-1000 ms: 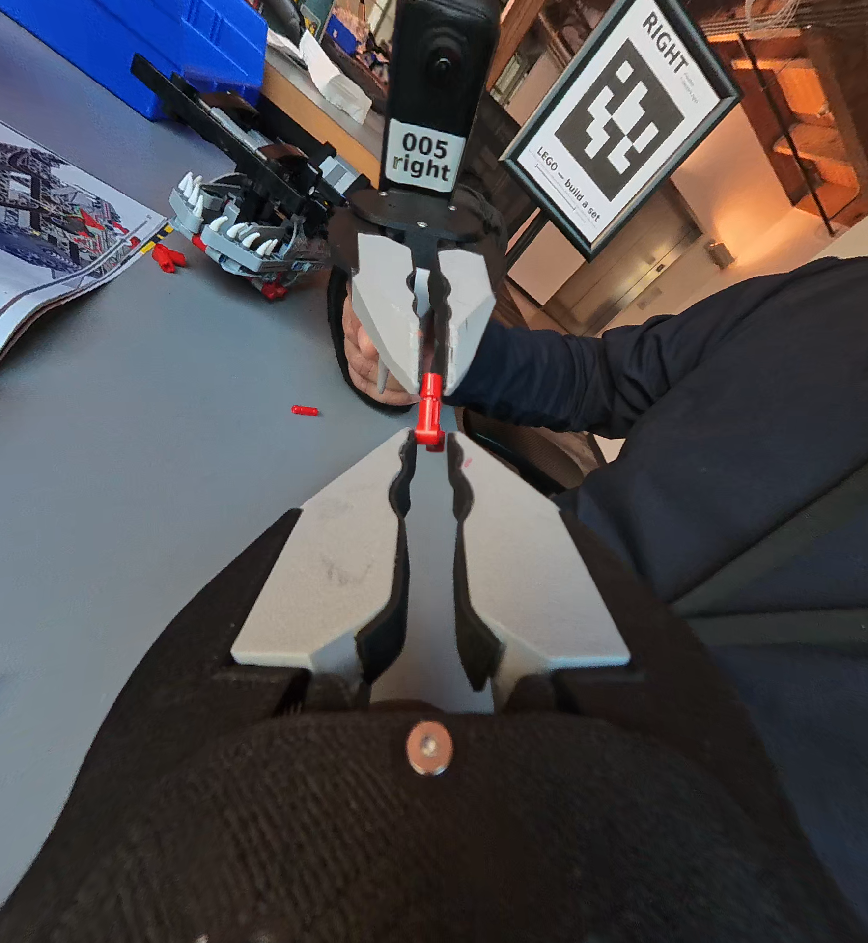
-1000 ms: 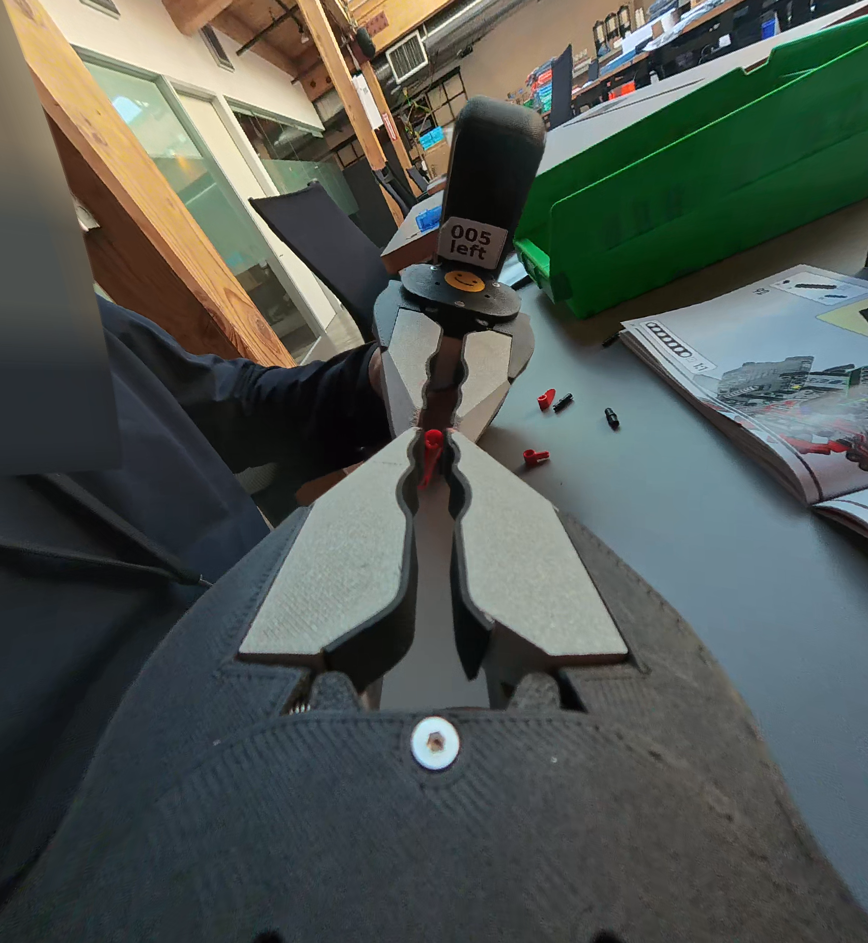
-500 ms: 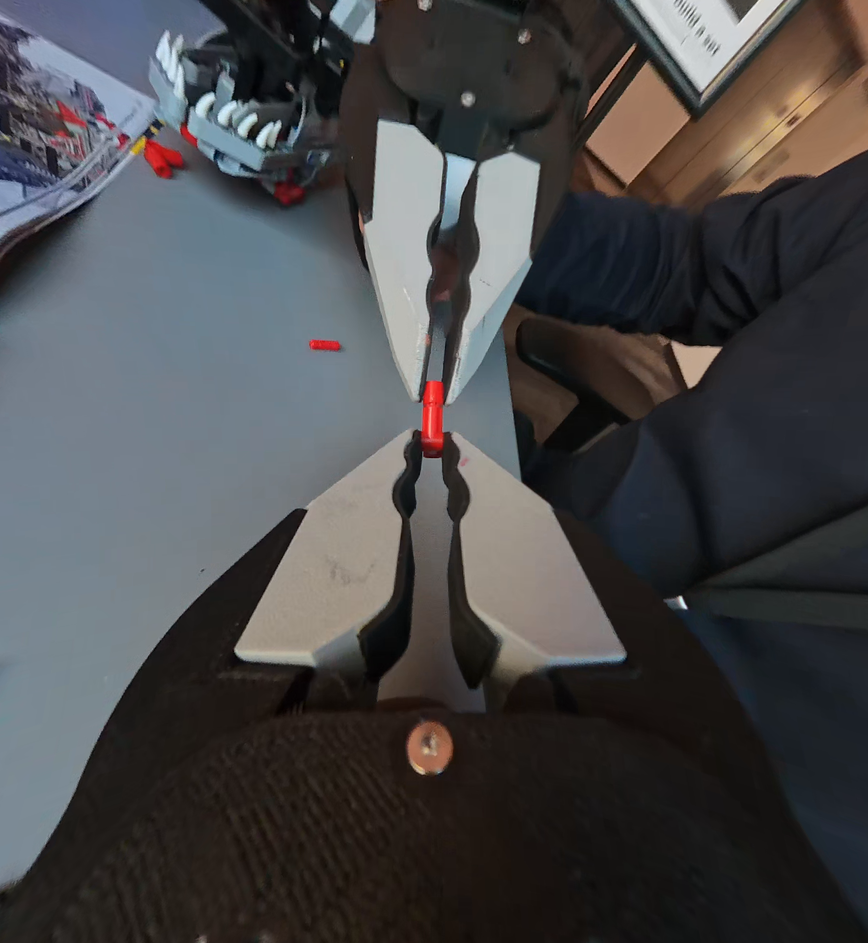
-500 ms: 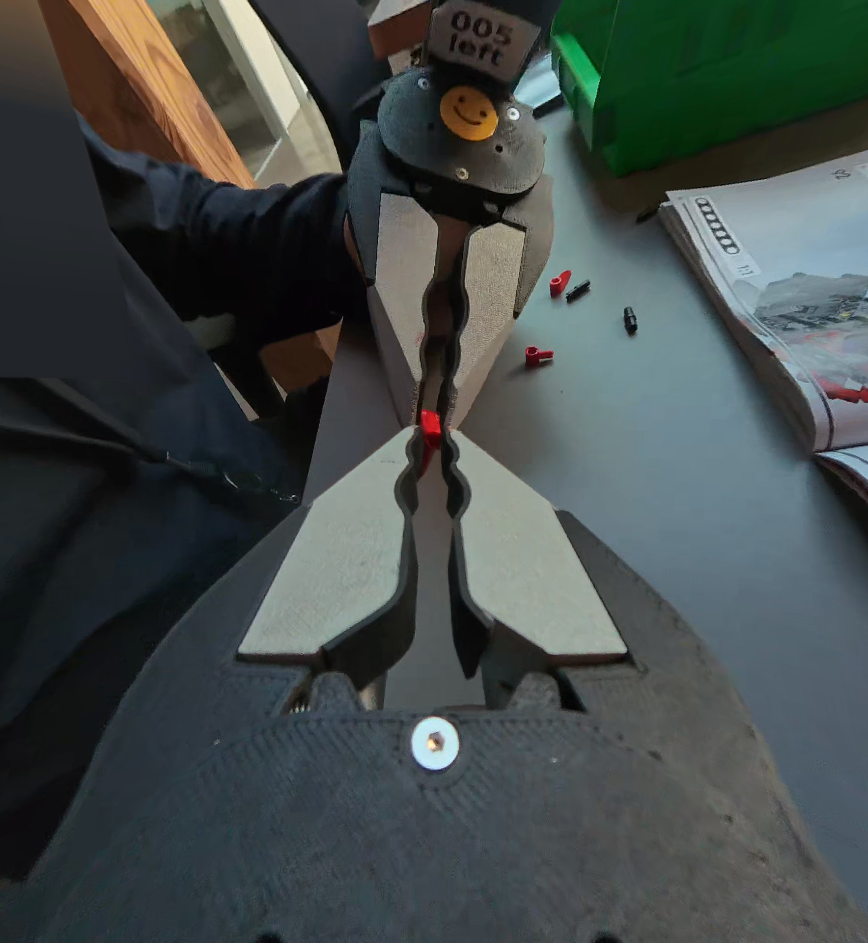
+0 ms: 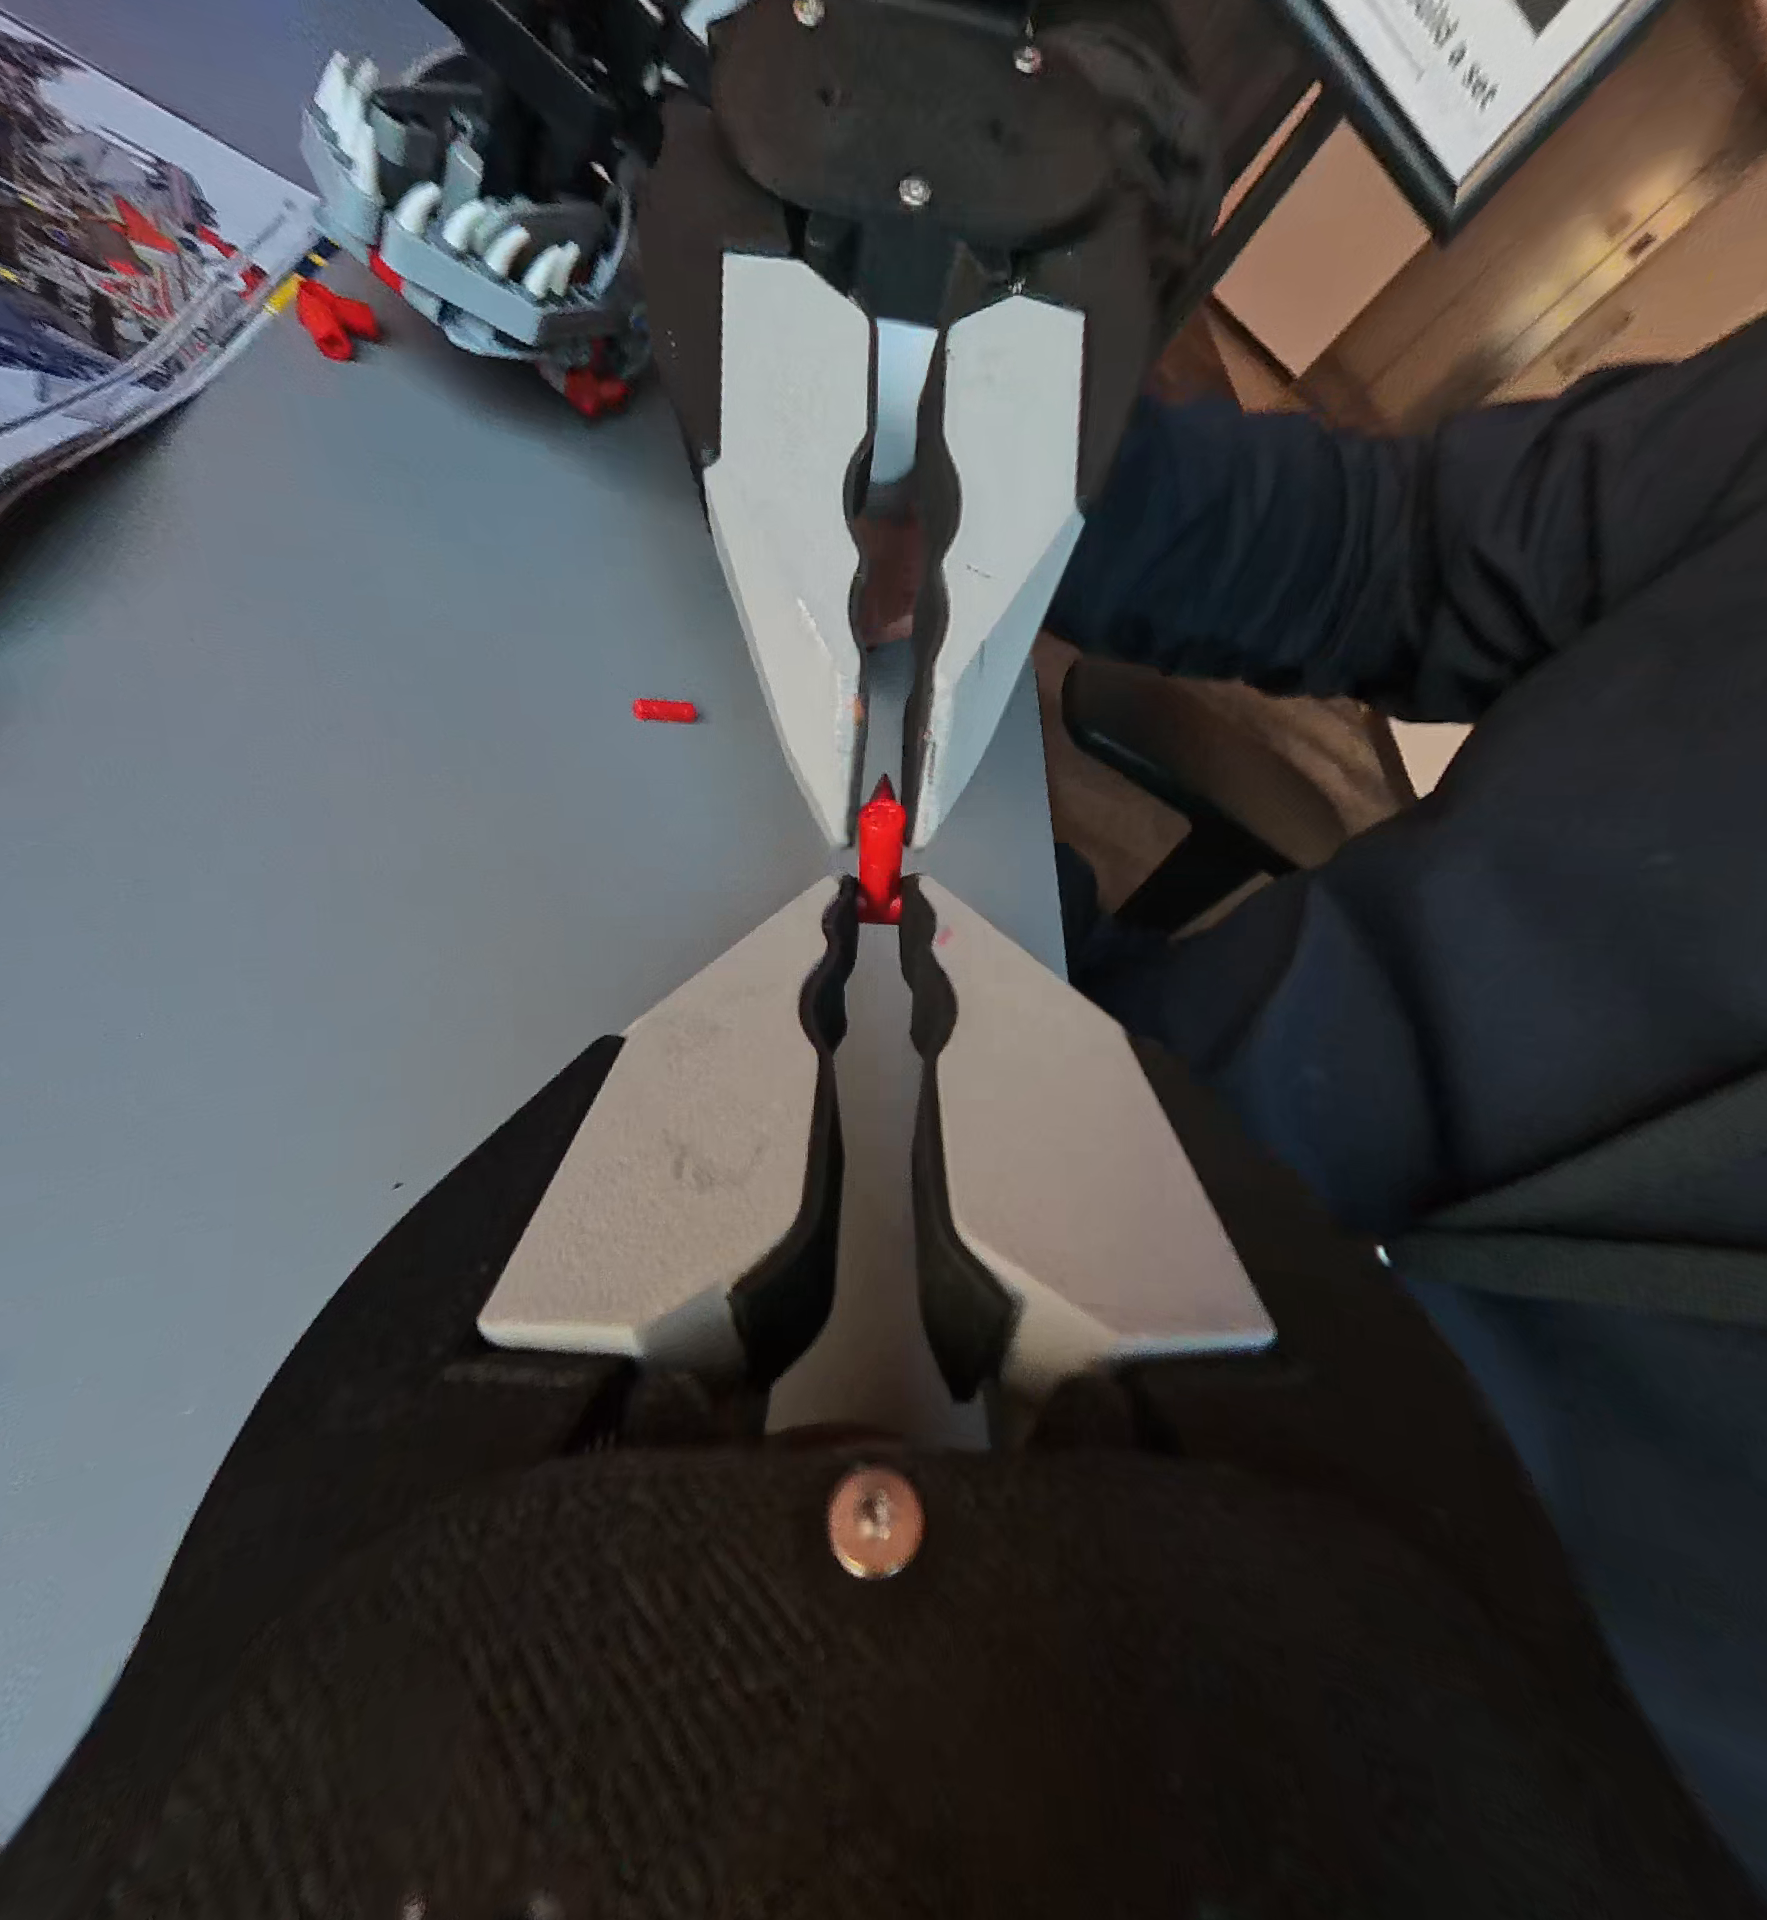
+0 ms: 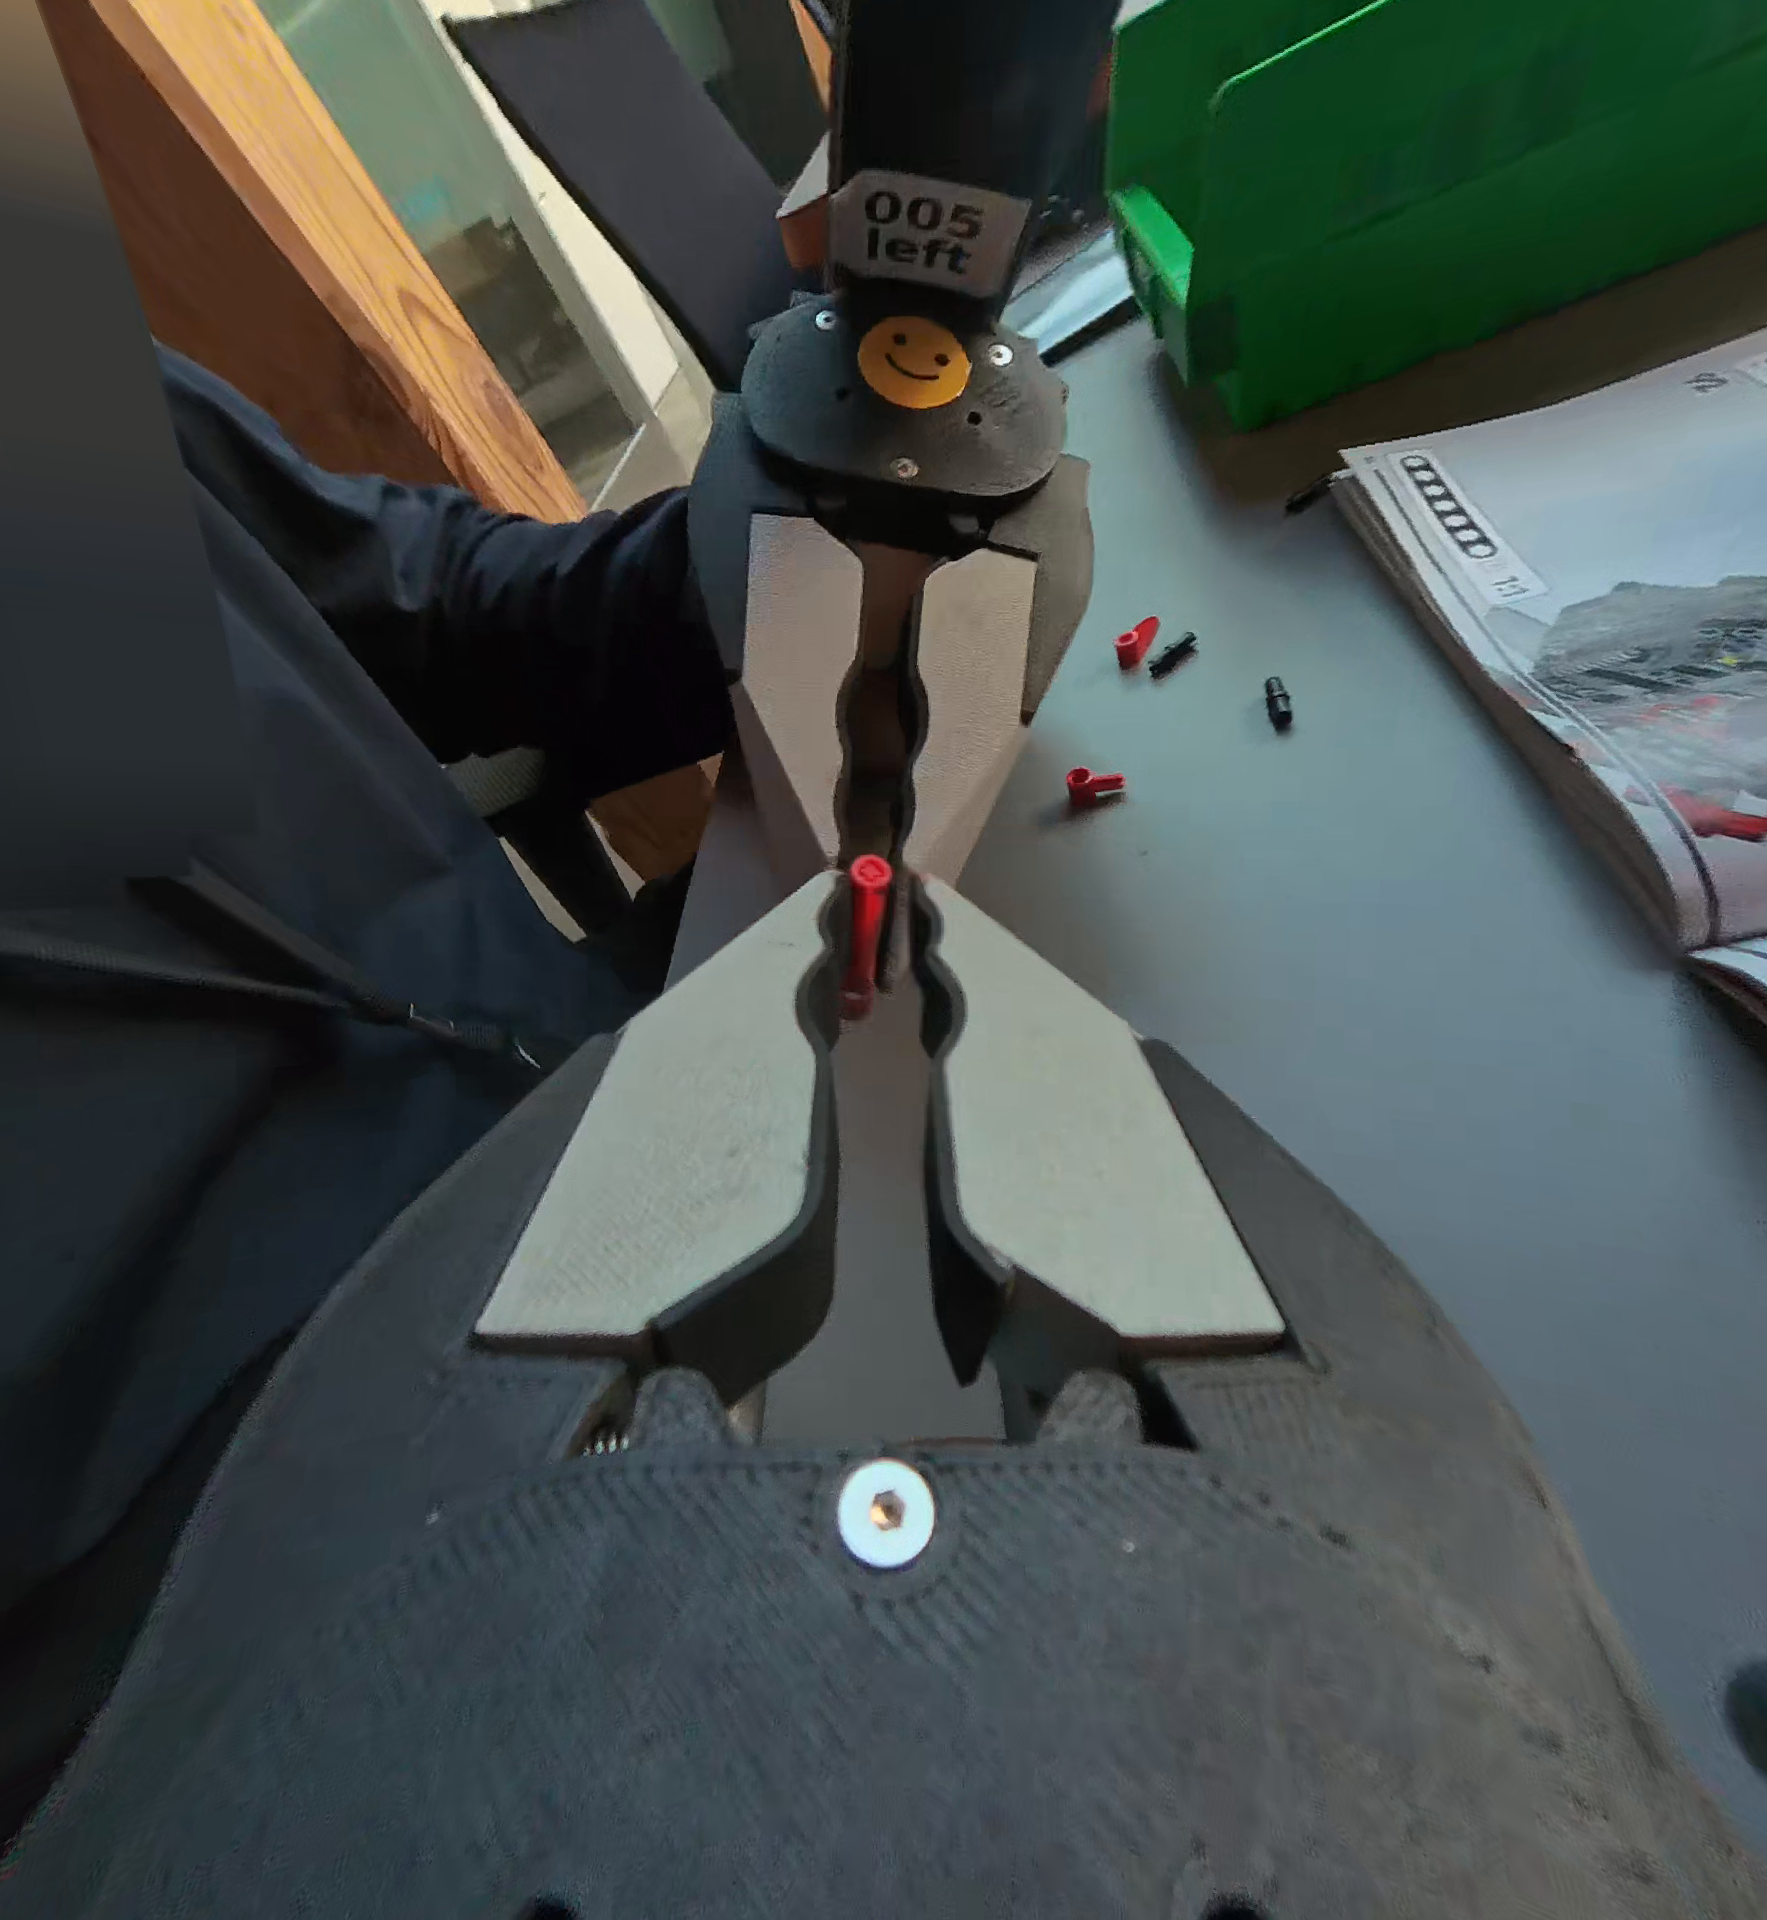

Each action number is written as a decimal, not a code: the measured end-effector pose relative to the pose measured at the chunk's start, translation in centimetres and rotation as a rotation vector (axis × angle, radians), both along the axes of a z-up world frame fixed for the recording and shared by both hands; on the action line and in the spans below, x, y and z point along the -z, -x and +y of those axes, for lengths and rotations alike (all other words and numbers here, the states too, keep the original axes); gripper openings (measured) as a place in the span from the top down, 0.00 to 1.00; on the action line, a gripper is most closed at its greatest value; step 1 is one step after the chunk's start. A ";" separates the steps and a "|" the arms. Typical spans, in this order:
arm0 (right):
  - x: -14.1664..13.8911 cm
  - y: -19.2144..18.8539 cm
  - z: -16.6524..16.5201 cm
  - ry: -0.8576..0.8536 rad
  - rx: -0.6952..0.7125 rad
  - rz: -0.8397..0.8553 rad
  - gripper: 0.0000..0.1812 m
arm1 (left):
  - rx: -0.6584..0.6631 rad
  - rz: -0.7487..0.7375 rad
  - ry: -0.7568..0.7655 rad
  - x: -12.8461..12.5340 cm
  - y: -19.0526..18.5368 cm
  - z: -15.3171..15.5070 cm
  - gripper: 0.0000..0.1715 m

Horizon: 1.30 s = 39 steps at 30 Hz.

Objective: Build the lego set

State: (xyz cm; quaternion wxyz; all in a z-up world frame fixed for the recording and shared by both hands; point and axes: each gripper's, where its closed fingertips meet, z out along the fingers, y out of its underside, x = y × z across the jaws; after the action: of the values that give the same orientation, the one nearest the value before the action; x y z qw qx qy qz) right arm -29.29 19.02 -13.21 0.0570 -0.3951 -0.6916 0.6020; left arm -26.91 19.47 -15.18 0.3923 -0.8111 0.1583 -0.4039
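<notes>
Meeting tip to tip above the grey surface (image 5: 287, 935), the two claws share one small red pin (image 5: 879, 847). The left claw (image 5: 877, 902) is clenched on the pin's near end, and the right claw (image 5: 881, 821), pointing straight back at it, pinches the far end. In the right wrist view the same red pin (image 6: 866, 940) lies lengthwise between that claw's tips (image 6: 874, 914), with the left claw (image 6: 877, 868) closing on it from opposite. Beyond the pin, a loose red pin (image 5: 664, 711) lies on the surface, farther off a partly built grey model with white teeth (image 5: 484, 260), and beside that an open instruction booklet (image 5: 58, 270). A green bin (image 6: 1481, 208) stands well beyond the pin.
</notes>
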 end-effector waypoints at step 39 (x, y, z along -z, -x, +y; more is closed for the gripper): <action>-4.0 -4.6 18.5 -0.792 0.481 -0.041 0.67 | -0.061 0.089 0.185 3.0 3.9 0.3 0.97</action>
State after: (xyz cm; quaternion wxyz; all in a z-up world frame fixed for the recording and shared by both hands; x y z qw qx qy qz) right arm -24.66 37.55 -9.24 0.3279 -0.5039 -0.7580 0.2531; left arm -30.83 19.80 -18.20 0.3204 -0.8656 0.1127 -0.3681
